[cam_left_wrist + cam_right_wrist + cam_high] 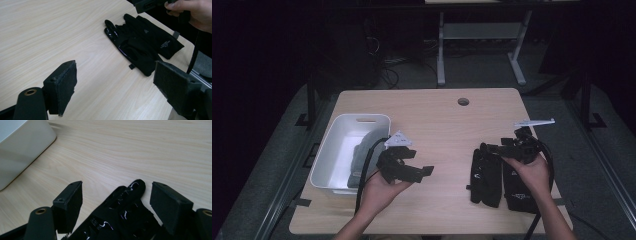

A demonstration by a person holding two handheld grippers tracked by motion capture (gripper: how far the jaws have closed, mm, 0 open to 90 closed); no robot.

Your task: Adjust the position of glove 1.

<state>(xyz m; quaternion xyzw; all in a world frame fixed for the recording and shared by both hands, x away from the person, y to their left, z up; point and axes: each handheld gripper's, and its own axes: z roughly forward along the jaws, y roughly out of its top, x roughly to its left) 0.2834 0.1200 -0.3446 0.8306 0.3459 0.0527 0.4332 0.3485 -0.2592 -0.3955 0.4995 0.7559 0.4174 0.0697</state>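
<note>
Two black gloves lie side by side on the table's right front part, one [486,176] on the left and the other [518,189] under the person's right hand. My right gripper [484,150] hovers just over them with its jaws open. In the right gripper view, the finger ends of a black glove [125,205] lie below and between my right gripper [117,192] jaws, and the pads stand apart from the fabric. My left gripper [419,162] is held open over bare wood near the bin. In the left gripper view, my left gripper [115,80] has nothing between its pads and faces the gloves [140,42].
A white bin [329,155] stands at the table's left with a grey fabric item [361,155] inside; its wall [22,145] fills a corner of the right gripper view. A round cable hole [463,101] sits near the far edge. The right table edge [200,77] runs close to the gloves.
</note>
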